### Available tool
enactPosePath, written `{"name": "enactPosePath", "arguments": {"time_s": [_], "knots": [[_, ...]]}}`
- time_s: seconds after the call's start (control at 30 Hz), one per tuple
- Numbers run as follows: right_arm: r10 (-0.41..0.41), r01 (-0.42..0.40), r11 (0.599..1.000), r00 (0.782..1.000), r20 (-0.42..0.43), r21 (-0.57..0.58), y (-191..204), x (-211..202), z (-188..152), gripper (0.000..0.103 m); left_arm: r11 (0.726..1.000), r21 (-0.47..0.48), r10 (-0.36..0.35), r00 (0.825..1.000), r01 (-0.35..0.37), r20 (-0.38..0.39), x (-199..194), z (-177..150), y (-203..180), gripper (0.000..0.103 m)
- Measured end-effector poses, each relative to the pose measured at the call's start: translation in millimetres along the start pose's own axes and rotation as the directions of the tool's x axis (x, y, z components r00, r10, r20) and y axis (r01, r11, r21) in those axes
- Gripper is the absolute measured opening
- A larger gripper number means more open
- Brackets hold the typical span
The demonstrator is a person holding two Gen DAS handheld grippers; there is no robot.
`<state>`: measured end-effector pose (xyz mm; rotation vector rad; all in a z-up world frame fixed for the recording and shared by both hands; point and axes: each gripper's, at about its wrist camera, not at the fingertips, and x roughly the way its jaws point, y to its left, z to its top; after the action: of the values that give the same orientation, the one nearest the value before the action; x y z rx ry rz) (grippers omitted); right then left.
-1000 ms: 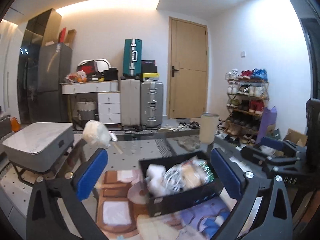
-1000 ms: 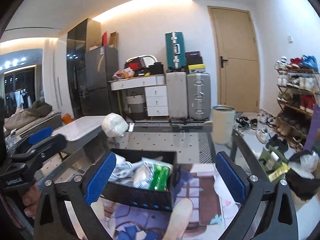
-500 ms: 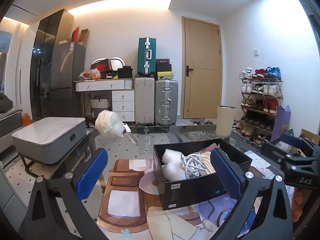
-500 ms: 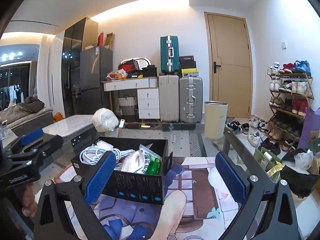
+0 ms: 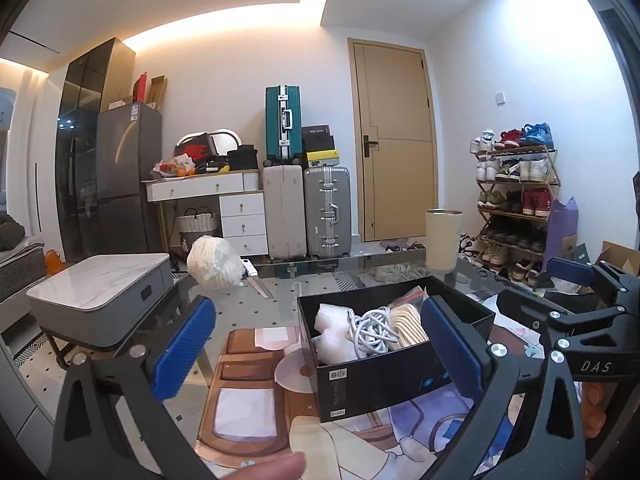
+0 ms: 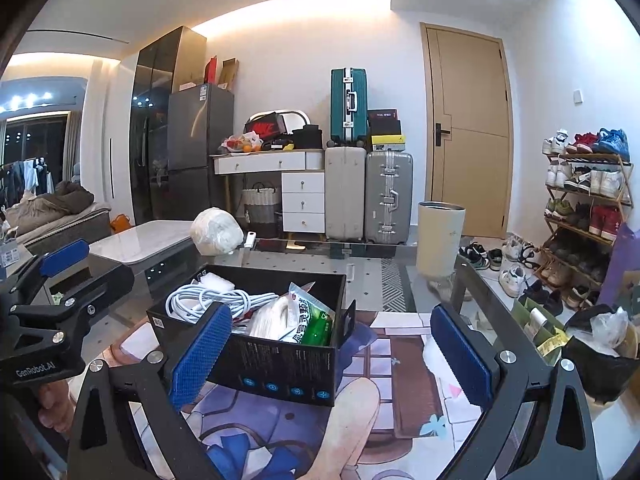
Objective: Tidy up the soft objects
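Observation:
A black open box (image 5: 404,380) (image 6: 280,364) stands on the glass table. It holds a white coiled cable (image 5: 374,326) (image 6: 212,300), white foam wrap (image 5: 332,336), a cream ribbed bundle (image 5: 408,324) and a green snack bag (image 6: 312,320). A white wrapped ball (image 5: 214,262) (image 6: 216,230) lies at the table's far edge. My left gripper (image 5: 316,348) is open and empty, near the box's front. My right gripper (image 6: 330,356) is open and empty, its left pad before the box.
A cream cup (image 5: 442,240) (image 6: 440,236) stands at the table's far right. A small white stick (image 5: 256,276) lies by the ball. A printed mat (image 6: 400,364) covers the table. A grey side table (image 5: 100,292), suitcases (image 5: 306,204) and a shoe rack (image 6: 588,216) lie beyond.
Both cameras have dropped and levelled, so the box now appears nearer and larger in both views. Both grippers stay open and empty.

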<state>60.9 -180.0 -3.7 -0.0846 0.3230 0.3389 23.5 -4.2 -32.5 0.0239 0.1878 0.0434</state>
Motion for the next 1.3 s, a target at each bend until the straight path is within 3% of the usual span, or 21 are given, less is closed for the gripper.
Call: {"name": "enactPosePath", "arguments": {"time_s": [1.3], "knots": [[-0.028,0.028,1.000,1.000,0.001,0.007,1.4,-0.6,-2.2,0.101,1.000,0.005,-0.025,1.000,0.025,-0.008,4.7,-0.2,-1.4,0.103]]}}
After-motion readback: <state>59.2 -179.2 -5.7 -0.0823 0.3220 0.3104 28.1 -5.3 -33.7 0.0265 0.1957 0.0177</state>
